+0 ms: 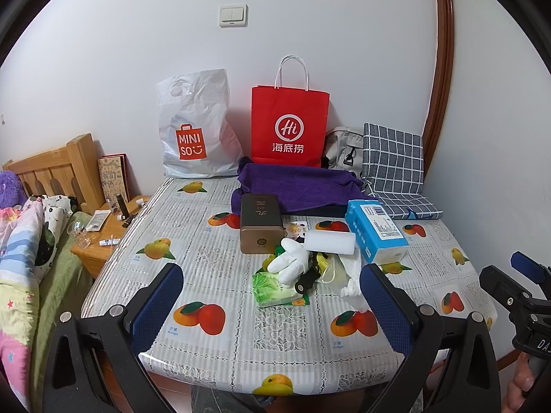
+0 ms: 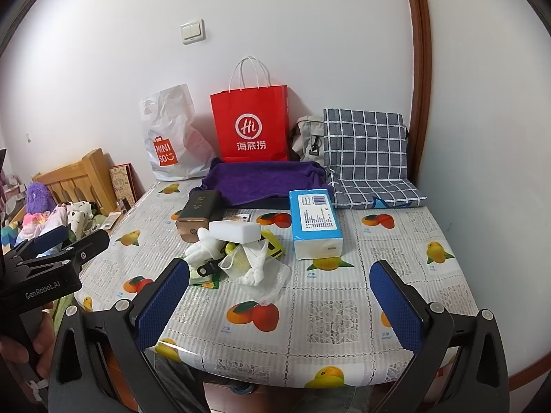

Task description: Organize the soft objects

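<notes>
My left gripper [image 1: 272, 306] and right gripper [image 2: 279, 304] both hover at the near edge of the table [image 2: 344, 313], jaws spread wide, holding nothing. Just beyond them lies a heap of soft items: a white glove [image 1: 289, 261], a white sponge block [image 2: 235, 231], a green tissue pack [image 1: 275, 290] and what appears to be a gauze pouch [image 2: 256, 270]. Right of the heap lies a blue tissue pack [image 2: 315, 227]; left, a brown tin [image 1: 260, 222]. At the far edge lies a purple towel [image 1: 299, 187], a red bag [image 1: 289, 125] behind it.
</notes>
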`<state>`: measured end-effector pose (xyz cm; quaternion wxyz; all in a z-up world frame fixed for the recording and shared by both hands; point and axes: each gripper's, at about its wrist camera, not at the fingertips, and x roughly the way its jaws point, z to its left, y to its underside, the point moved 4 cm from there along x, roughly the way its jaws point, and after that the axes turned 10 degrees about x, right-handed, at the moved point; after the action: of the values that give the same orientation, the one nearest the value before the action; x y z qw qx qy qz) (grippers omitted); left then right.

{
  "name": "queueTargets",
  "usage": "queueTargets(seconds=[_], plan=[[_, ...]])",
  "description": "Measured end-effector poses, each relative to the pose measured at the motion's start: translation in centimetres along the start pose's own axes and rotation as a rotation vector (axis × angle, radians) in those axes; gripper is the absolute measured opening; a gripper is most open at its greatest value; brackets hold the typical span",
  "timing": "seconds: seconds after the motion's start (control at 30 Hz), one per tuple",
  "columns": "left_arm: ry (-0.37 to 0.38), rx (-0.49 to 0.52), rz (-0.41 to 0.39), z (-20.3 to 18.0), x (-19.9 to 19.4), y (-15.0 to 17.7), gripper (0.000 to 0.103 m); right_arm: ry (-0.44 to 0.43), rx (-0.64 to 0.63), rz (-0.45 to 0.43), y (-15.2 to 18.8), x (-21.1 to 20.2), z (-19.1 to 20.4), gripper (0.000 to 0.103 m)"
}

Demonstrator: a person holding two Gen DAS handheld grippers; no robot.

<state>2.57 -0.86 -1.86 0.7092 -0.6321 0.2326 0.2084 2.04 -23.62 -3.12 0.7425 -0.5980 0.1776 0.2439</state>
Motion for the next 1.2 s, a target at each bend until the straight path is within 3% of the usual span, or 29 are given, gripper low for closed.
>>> queueTargets(seconds=[1.2], plan=[[0.005,0.009,0.023,-0.42,0.76,0.53,0.103,0.000,-0.002,-0.006,-0.09,0.10,-0.02,0.103]])
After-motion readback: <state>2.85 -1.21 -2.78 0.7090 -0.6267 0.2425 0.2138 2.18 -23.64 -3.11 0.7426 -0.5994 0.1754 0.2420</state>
